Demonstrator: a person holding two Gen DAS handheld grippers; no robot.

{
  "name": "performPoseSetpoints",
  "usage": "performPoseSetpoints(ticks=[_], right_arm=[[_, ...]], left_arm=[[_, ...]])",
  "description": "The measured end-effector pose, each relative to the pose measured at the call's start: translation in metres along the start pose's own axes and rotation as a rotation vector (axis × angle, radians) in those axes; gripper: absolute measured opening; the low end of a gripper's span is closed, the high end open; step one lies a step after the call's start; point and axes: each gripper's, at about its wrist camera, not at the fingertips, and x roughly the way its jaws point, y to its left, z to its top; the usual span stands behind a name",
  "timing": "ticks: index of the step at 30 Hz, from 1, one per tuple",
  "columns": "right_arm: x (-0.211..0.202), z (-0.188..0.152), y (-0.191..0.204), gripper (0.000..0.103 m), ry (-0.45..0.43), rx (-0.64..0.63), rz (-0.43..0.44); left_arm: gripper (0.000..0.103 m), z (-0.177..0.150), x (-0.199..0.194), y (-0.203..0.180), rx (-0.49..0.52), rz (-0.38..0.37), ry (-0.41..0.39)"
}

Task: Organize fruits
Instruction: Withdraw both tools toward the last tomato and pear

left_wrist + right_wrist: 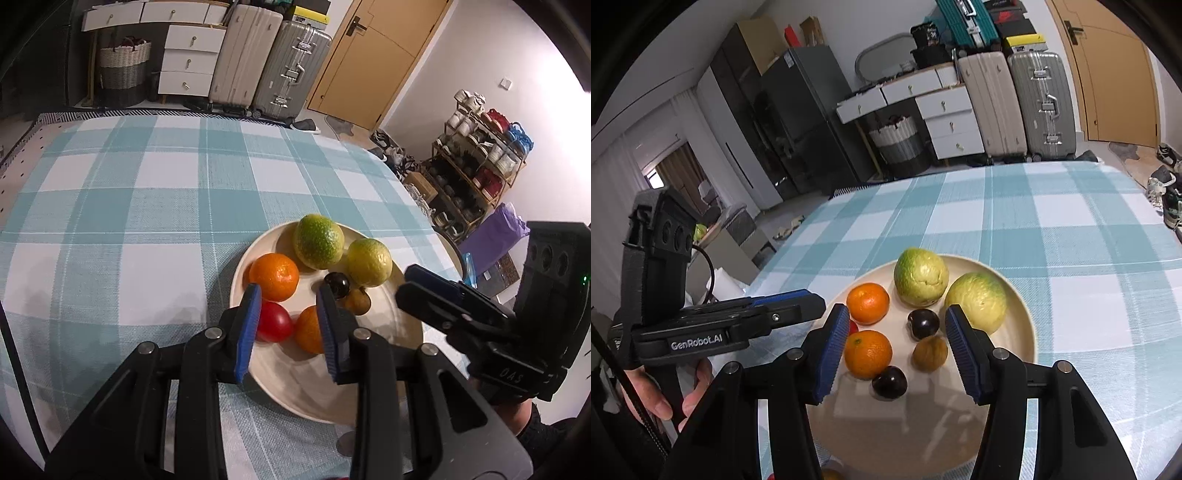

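Note:
A cream plate [391, 328] [1015, 295] on the checked tablecloth holds two green-yellow citrus fruits [318, 242] [921, 277], two oranges [274, 277] [868, 354], a red tomato [272, 322], dark plums [889, 382] [337, 284] and a brown fruit [930, 352]. My left gripper [288, 295] is open and empty, hovering over the plate's left side above the tomato and near orange. My right gripper [897, 317] is open and empty above the plate's near part, over the orange, plums and brown fruit. The right gripper also shows in the left wrist view [424, 284], and the left gripper in the right wrist view [798, 306].
The table [129, 206] is covered by a teal and white checked cloth. Beyond it stand suitcases [266, 62], white drawers [188, 59], a basket [123, 66], a shoe rack [476, 173] and a door [380, 55].

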Motion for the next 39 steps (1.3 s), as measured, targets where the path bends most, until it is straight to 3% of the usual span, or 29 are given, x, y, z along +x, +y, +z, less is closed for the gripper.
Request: performPoseSetpoints(ticks=[10, 13, 18, 22, 33, 39], right_arm=[[-0.035, -0.007, 0.001, 0.058, -0.046, 0.015, -0.002], [-0.047, -0.010, 0.006, 0.071, -0.071, 0.008, -0.020], [-0.064, -0.016, 0.018, 0.080, -0.101, -0.032, -0.068], [-0.075, -0.021, 0.026, 0.090, -0.118, -0.049, -0.089], [-0.097, -0.043, 0.041, 0.099, -0.112, -0.058, -0.085], [-0.105, -0.051, 0.041, 0.101, -0.119, -0.043, -0.072]], left_arm=[[0.029, -0.016, -0.037, -0.010, 0.011, 0.053, -0.048], [0.041, -0.025, -0.049, -0.018, 0.021, 0.081, -0.069], [0.054, -0.042, -0.066, -0.030, 0.019, 0.134, -0.102], [0.083, -0.056, -0.083, -0.037, -0.008, 0.165, -0.156], [0.087, -0.086, -0.112, -0.053, -0.014, 0.237, -0.193], [0.101, -0.097, -0.119, -0.053, -0.022, 0.237, -0.202]])
